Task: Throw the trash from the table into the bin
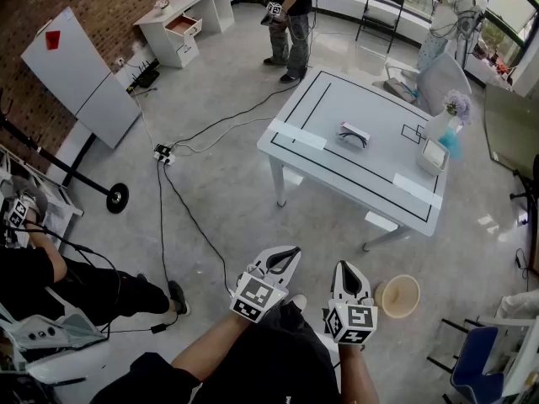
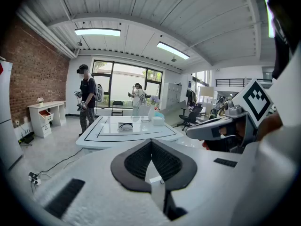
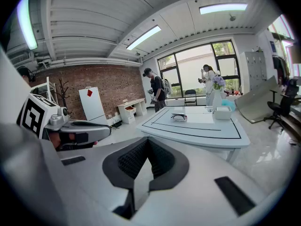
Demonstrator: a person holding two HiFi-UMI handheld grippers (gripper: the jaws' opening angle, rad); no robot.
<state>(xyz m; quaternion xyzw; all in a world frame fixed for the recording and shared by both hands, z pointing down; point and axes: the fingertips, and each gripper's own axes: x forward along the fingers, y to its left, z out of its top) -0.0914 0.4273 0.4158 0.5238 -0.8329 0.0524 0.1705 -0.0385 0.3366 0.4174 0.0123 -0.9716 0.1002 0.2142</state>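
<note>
A small crumpled piece of white and black trash (image 1: 354,135) lies near the middle of the white table (image 1: 312,108), which has black lines drawn on it. The trash also shows far off in the left gripper view (image 2: 125,125) and in the right gripper view (image 3: 179,117). A tan round bin (image 1: 399,295) stands on the floor by the table's near corner, just right of my right gripper (image 1: 346,268). My left gripper (image 1: 286,253) hangs beside it. Both are well short of the table, shut, with nothing between their pads (image 2: 151,142) (image 3: 148,142).
A tissue box (image 1: 434,155) and a vase of flowers (image 1: 455,108) stand on the table's right end. Black cables (image 1: 181,200) run across the floor at left. A person (image 1: 286,15) stands beyond the table, another sits at lower left (image 1: 76,284). Chairs stand at the right.
</note>
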